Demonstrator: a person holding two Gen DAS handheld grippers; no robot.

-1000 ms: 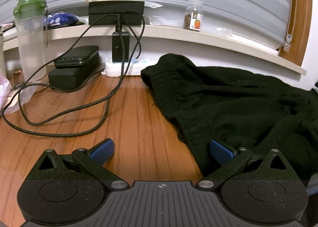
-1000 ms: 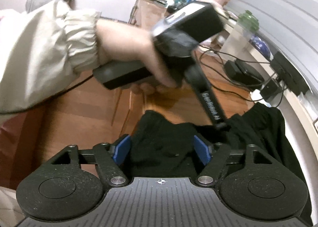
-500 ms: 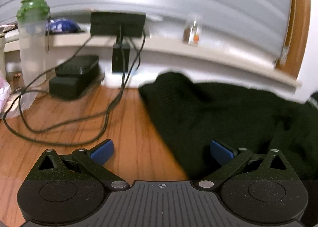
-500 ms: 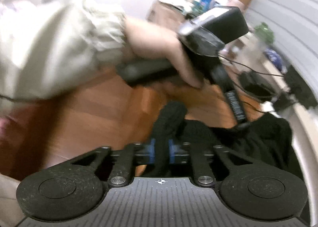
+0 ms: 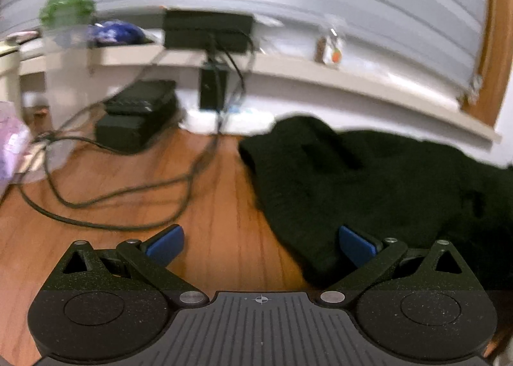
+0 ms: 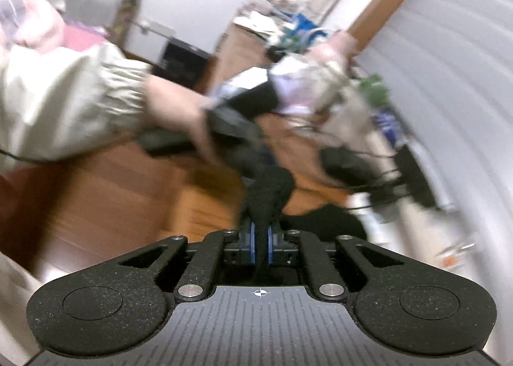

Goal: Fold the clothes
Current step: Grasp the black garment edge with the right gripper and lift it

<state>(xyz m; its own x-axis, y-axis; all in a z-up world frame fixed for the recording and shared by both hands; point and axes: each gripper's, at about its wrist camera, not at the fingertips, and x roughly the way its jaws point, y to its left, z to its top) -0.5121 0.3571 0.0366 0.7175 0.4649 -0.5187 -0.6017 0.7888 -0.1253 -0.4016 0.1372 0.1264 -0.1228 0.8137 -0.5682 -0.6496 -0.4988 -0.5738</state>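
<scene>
A black knitted garment (image 5: pixel 368 180) lies crumpled on the wooden table (image 5: pixel 208 199), filling the right half of the left wrist view. My left gripper (image 5: pixel 260 242) is open, its right blue pad (image 5: pixel 356 244) over the garment's near edge and its left pad over bare wood. In the right wrist view, my right gripper (image 6: pixel 261 244) has its jaws closing tight on a bunched fold of the black garment (image 6: pixel 271 192), which rises from the pads as a thick roll. Beyond it, a person's hand (image 6: pixel 179 109) in a cream sleeve (image 6: pixel 64 99) holds the other gripper's handle, blurred.
A black cable (image 5: pixel 128 202) loops over the wood at left. Stacked black boxes (image 5: pixel 138 119), a white power strip (image 5: pixel 208 119) and a green-lidded bottle (image 5: pixel 67 10) stand at the back. A small jar (image 5: pixel 330 48) sits on the ledge under grey blinds.
My right gripper went from open around the garment's edge to clamped on a fold and lifted it. The left gripper stayed open and hardly moved.
</scene>
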